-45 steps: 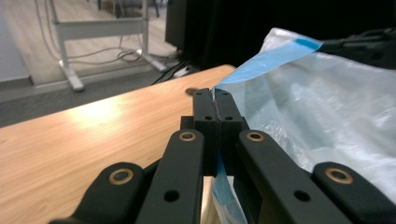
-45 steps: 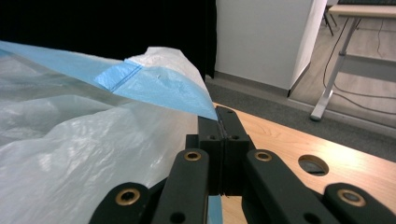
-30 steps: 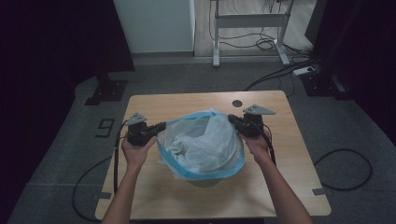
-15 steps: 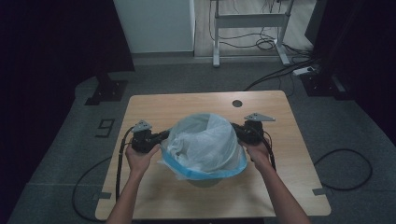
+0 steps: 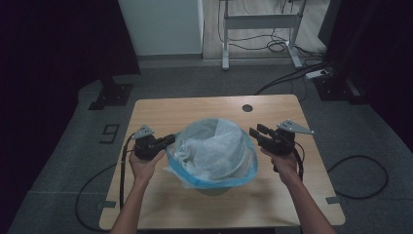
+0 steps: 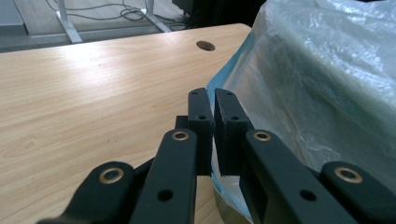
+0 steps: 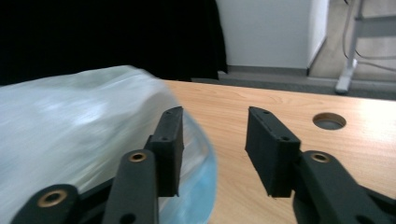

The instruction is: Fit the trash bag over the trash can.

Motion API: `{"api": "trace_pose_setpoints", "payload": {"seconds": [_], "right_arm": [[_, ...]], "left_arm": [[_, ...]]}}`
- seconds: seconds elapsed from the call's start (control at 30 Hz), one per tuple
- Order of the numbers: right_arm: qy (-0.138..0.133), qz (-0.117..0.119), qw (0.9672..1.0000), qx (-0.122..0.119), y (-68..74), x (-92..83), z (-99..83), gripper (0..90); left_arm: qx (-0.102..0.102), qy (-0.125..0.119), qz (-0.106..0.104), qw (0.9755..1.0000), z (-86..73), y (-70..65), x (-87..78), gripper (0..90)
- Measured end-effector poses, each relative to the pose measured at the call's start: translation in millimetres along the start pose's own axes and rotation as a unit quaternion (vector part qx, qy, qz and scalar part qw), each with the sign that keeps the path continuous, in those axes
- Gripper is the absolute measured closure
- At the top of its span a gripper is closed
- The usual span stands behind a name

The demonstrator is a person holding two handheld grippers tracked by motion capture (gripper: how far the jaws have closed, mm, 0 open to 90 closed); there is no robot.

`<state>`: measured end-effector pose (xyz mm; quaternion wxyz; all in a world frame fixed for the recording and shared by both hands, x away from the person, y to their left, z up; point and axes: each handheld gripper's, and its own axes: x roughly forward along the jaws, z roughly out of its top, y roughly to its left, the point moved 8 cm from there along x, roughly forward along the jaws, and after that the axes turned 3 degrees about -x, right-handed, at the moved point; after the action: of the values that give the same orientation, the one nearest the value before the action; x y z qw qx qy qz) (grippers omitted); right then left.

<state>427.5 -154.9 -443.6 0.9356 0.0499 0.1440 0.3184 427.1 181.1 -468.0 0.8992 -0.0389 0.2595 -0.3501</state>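
The bag (image 5: 214,153) is sitting mid-worktop (image 5: 160,109), draped over a bin; the left gripper (image 5: 168,141) is pinching its 9 o'clock hem; the right gripper (image 5: 257,134), jaws just opening and empty, is clearing 3 o'clock; it should regrip the hem squarely before any pulling down.

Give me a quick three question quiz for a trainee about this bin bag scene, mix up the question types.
1. True or false: the left gripper has its jaws shut on the blue edge of the bag.
2. How do the jaws of the right gripper stand? A) clamped on the bag B) apart, nothing between them C) holding a cup
3. What round feature marks the table behind the bag?

Key
1. True: the blue edge runs between the closed jaws.
2. B; they have just been opening, beside the bag.
3. A hole in the tabletop.
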Motion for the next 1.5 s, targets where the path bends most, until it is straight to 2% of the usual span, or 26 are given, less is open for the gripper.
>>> {"api": "trace_pose_setpoints", "payload": {"seconds": [0.13, 0.27, 0.43, 0.53, 0.67, 0.8, 0.9, 0.93, 1.0, 1.07, 1.13, 1.23, 1.33, 1.5], "right_arm": [[-0.004, 0.022, 0.9996, -0.020, 13.6, -18.4, -4.7, 48.2], [-0.010, 0.053, 0.9981, -0.028, 26.6, -39.2, -12.2, 43.1], [-0.003, 0.100, 0.9941, -0.042, 42.2, -58.7, -30.6, 36.2], [0.006, 0.125, 0.9906, -0.054, 49.5, -60.4, -41.6, 32.6], [0.016, 0.146, 0.9874, -0.060, 56.2, -54.2, -49.0, 29.0], [0.026, 0.150, 0.9855, -0.075, 64.6, -46.1, -51.1, 29.3], [0.026, 0.149, 0.9853, -0.080, 67.9, -41.6, -51.2, 35.6], [0.028, 0.147, 0.9854, -0.081, 68.4, -40.1, -51.7, 41.2], [0.029, 0.144, 0.9846, -0.094, 69.9, -39.3, -53.6, 57.9], [0.031, 0.129, 0.9851, -0.109, 69.8, -39.1, -55.7, 74.2], [0.028, 0.127, 0.9842, -0.121, 71.2, -40.7, -57.6, 85.7], [0.038, 0.114, 0.9836, -0.135, 71.9, -40.7, -64.7, 88.2], [0.065, 0.103, 0.9815, -0.148, 71.5, -36.1, -79.6, 88.2], [0.099, 0.092, 0.9797, -0.148, 69.1, -25.7, -99.8, 88.1]], "left_arm": [[0.002, -0.002, 0.001, 1.0000, 0.3, -2.1, 0.1, 85.3], [0.003, -0.003, 0.002, 1.0000, 1.0, -2.6, -1.3, 85.5], [0.000, -0.005, 0.000, 1.0000, 1.3, -2.0, -1.9, 85.8], [0.000, -0.006, 0.001, 1.0000, 1.4, -2.1, -2.5, 85.8], [-0.001, -0.008, -0.001, 1.0000, 1.8, -3.6, -2.8, 85.9], [0.000, -0.008, -0.003, 1.0000, 1.9, -4.5, -2.1, 85.9], [0.000, -0.009, -0.006, 0.9999, 2.0, -5.2, -2.0, 86.0], [0.000, -0.009, -0.006, 0.9999, 1.9, -5.4, -2.1, 86.0], [0.000, -0.011, -0.006, 0.9999, 2.0, -5.9, -2.8, 86.1], [0.002, -0.012, -0.006, 0.9999, 1.9, -6.4, -3.8, 86.5], [0.003, -0.012, -0.007, 0.9999, 1.6, -6.8, -4.9, 87.5], [0.004, -0.007, -0.005, 1.0000, -0.5, -6.4, -5.9, 88.9], [0.007, 0.004, 0.003, 1.0000, -5.2, -5.3, -5.1, 89.2], [0.008, 0.026, 0.010, 0.9996, -14.8, -4.5, 0.1, 89.3]]}}
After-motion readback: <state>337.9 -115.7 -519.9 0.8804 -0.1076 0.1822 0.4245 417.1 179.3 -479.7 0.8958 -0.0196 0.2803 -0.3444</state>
